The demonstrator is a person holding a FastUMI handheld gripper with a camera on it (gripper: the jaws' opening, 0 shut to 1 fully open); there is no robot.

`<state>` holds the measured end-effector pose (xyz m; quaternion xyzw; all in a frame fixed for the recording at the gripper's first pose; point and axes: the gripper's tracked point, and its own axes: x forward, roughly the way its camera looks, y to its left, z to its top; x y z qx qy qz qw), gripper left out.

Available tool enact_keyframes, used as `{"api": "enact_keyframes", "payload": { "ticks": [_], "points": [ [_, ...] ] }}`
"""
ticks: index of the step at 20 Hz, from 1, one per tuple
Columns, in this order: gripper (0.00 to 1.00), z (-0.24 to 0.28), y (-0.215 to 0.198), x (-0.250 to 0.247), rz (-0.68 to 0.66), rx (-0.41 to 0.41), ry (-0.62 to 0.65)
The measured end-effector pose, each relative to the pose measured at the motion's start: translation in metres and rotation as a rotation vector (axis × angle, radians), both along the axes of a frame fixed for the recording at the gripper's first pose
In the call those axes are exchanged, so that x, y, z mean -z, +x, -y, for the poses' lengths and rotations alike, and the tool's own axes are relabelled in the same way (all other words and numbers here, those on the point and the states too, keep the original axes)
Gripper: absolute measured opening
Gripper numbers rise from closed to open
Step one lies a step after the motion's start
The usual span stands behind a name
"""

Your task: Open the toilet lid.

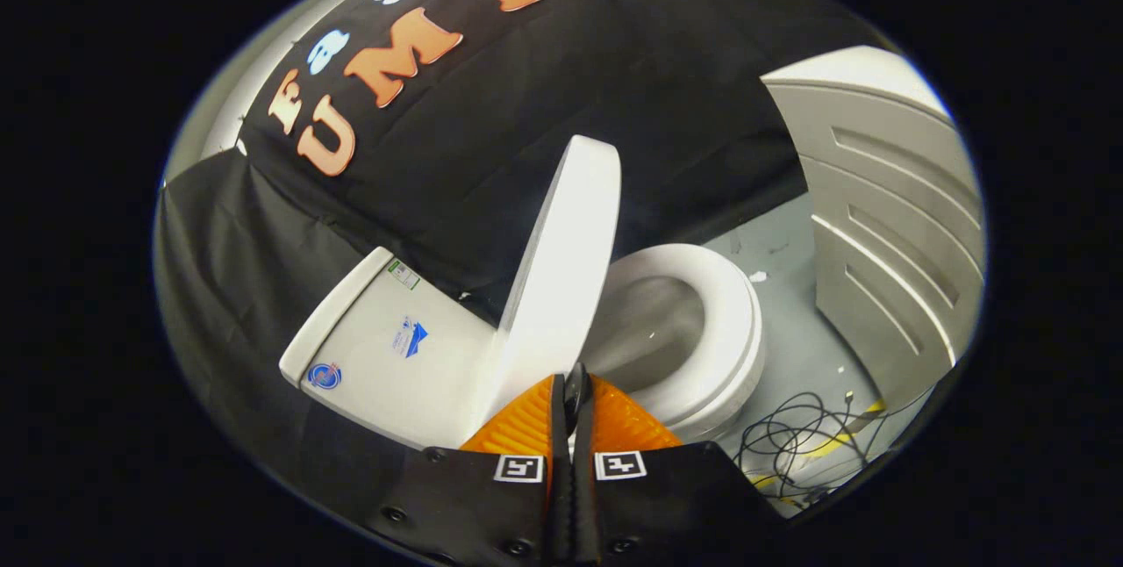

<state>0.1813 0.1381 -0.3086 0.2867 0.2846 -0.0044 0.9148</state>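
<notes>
We see the toilet lid (561,269) standing nearly upright just ahead of the tongs (575,391), raised off the seat (733,330) and leaning back toward the tank (386,348). The fingers of the tongs are pressed together with no visible gap, and nothing sits between them; their tips lie right at the lid's lower edge, though whether they touch it we cannot tell. The relation that matters to us is this: the lid's long axis runs up and away from the fingertips, rising from its hinge end near the tank's front edge toward the booth wall, while the open bowl (654,334) lies just to the right of the lid and beyond the fingers. The lid's broad inner face turns toward the bowl, its back toward the tank. We judge the task close to finished, since the lid already stands well clear of the seat; any remaining move would be a small push on the lid toward the tank, to the left of the fingers. A white cabinet (886,225) stands beyond the bowl on the floor (794,321), and loose cables (803,435) lie on the floor near the toilet's front.
</notes>
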Motion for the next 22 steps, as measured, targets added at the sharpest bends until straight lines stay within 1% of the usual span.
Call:
{"api": "enact_keyframes", "payload": {
  "ticks": [5, 9, 13, 18, 22],
  "points": [
    [0.08, -0.012, 0.004, -0.019, 0.011, -0.009, -0.096],
    [0.08, -0.028, 0.009, -0.037, 0.032, -0.031, -0.153],
    [0.08, -0.045, 0.013, -0.055, 0.055, -0.060, -0.252],
    [0.08, -0.060, 0.016, -0.068, 0.057, -0.066, -0.342],
    [0.08, -0.083, 0.024, -0.084, 0.080, -0.093, -0.412]
  ]
}}
